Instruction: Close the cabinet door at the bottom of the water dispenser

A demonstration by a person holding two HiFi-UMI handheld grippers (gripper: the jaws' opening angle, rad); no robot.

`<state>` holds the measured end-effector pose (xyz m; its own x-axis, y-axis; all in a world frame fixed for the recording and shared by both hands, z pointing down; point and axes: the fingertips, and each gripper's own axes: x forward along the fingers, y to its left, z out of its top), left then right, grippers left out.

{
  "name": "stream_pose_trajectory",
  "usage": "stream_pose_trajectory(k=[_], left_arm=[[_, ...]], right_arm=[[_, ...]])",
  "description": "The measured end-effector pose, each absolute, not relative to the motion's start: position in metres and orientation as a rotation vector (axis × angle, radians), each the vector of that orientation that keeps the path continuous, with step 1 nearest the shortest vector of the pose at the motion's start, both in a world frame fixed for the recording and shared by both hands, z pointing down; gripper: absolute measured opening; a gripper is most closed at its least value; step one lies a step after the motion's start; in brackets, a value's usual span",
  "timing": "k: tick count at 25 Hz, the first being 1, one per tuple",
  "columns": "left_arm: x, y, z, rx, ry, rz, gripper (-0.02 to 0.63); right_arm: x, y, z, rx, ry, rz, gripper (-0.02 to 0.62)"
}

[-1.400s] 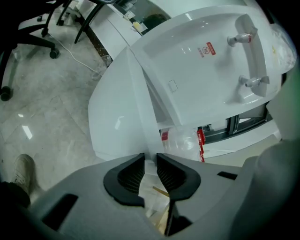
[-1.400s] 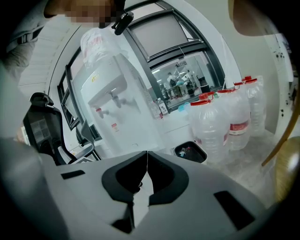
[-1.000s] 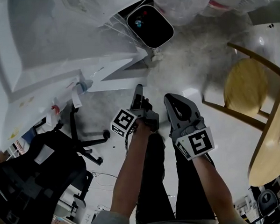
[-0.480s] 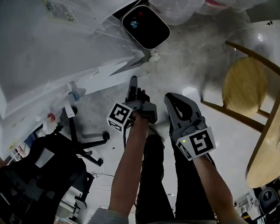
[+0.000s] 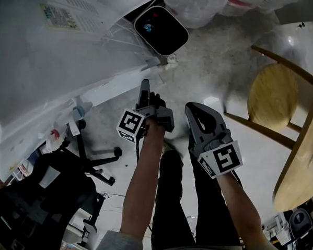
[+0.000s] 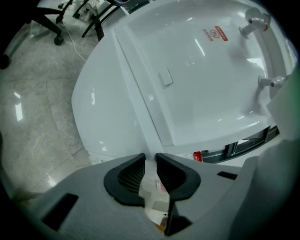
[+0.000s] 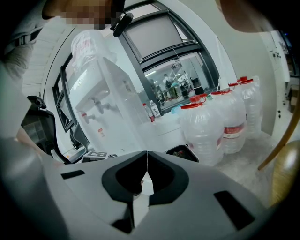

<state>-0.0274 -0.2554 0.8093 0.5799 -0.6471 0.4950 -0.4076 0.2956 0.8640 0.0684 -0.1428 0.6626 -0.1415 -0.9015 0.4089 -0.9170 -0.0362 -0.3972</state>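
**Water dispenser** [image 5: 39, 63]: white, filling the upper left of the head view. Its taps [image 6: 269, 82] faced the left gripper view.

**Cabinet door** [image 5: 124, 83]: at the dispenser's foot. We judged it not yet flush. In the head view its white edge stood out from the body, with its long axis running from lower left to upper right.

**Left tongs** [image 6: 150, 157]: at the door's outer end. The jaws were drawn close, leaving a narrow gap, and the door's white edge ran straight into that gap. We judged them clenched on that edge, though the contact itself was not fully plain.

**Right tongs** [image 7: 146, 154]: tips pressed together with nothing between them. They were held to the right of the left tongs, above the person's leg and apart from the door.

**Bearing:** the door lay directly ahead of the left tongs, which were much the nearer pair. We judged that the coming move was a swing across the door's long axis, up and left in the head view, toward the dispenser body.

**Room:**
- Bare floor [image 5: 217, 62] lay to the right.
- The wooden chair [image 5: 273, 96] stood well apart from the door.
- The office chair [image 5: 53, 195] had its base near, below the taps on the left.
- The water bottles [image 7: 220, 122] stood off to the side, outside the door's likely path.
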Motion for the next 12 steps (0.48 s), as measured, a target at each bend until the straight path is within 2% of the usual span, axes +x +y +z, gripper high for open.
stream_pose_trajectory(k=[12], left_arm=[[-0.0255, -0.2651, 0.8090, 1.321, -1.028, -0.248, 0.084]], right_arm=[[0.0719, -0.1386, 0.6610, 2.027, -2.169, 0.919, 0.012]])
